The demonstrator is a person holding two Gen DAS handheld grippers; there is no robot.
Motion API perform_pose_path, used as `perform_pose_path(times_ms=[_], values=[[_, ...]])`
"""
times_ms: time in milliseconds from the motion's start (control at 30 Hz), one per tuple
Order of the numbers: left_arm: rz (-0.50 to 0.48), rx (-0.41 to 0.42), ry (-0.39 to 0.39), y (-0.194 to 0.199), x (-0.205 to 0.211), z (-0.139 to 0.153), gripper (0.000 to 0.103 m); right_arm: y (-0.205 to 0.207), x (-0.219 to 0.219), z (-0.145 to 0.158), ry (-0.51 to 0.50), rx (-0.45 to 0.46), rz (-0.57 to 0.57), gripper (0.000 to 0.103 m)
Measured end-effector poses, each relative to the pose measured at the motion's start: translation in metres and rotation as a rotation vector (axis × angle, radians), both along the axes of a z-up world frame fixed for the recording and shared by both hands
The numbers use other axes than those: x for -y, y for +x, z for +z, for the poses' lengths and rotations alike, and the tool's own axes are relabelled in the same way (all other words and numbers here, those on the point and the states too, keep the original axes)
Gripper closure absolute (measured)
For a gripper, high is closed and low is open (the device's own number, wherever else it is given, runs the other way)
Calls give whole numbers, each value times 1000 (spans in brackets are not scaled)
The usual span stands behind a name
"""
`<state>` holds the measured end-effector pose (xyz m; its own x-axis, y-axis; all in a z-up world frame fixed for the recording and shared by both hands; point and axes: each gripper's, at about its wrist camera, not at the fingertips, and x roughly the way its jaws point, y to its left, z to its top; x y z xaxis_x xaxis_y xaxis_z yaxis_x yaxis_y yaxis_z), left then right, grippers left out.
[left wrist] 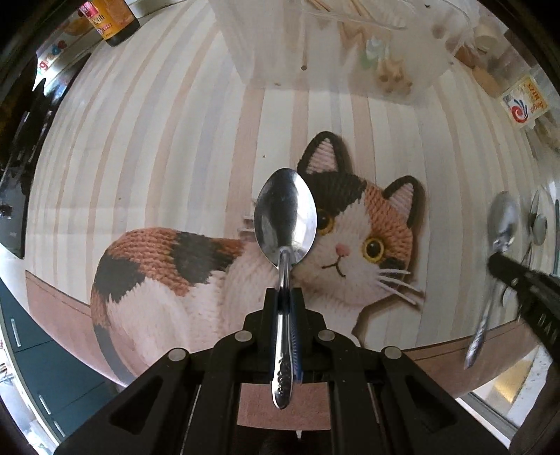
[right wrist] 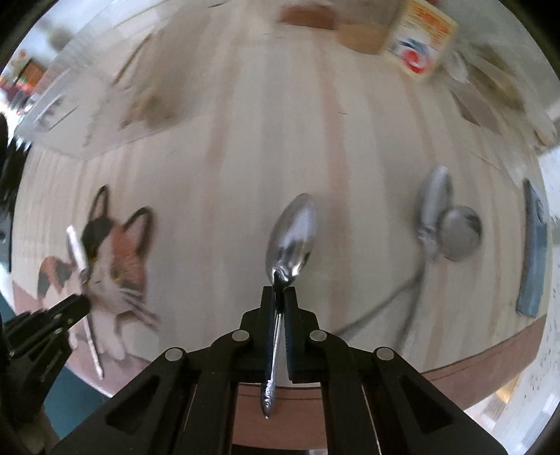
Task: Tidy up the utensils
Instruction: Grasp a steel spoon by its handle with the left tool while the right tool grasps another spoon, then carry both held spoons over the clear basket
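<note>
In the left wrist view my left gripper (left wrist: 284,293) is shut on the neck of a steel spoon (left wrist: 285,217), whose bowl points away above a cat picture on the table mat (left wrist: 140,157). At the right edge my right gripper (left wrist: 498,264) holds a second spoon (left wrist: 502,220). The right wrist view is blurred. It shows my right gripper (right wrist: 279,290) shut on that spoon (right wrist: 292,234) over the striped mat (right wrist: 217,210). At the left, my left gripper (right wrist: 82,301) is clamped on its spoon (right wrist: 77,250).
A clear plastic organizer (left wrist: 315,45) with wooden sticks inside stands at the far side of the mat. Two more spoons (right wrist: 434,206) (right wrist: 458,236) and a blue object (right wrist: 533,252) lie to the right. A dark bottle (left wrist: 108,21) and a printed box (right wrist: 420,42) stand at the back.
</note>
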<state>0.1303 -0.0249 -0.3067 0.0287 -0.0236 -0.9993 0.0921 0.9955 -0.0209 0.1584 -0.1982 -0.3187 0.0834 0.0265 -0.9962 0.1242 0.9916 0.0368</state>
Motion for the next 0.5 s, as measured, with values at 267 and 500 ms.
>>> perform_pose_path(times_ms=[267, 500], values=[[-9, -11, -23, 37, -14, 1, 95, -1, -33, -9, 24, -45, 40, 99], [-38, -5, -12, 49, -7, 7, 98, 5, -44, -13, -18, -56, 56, 99]])
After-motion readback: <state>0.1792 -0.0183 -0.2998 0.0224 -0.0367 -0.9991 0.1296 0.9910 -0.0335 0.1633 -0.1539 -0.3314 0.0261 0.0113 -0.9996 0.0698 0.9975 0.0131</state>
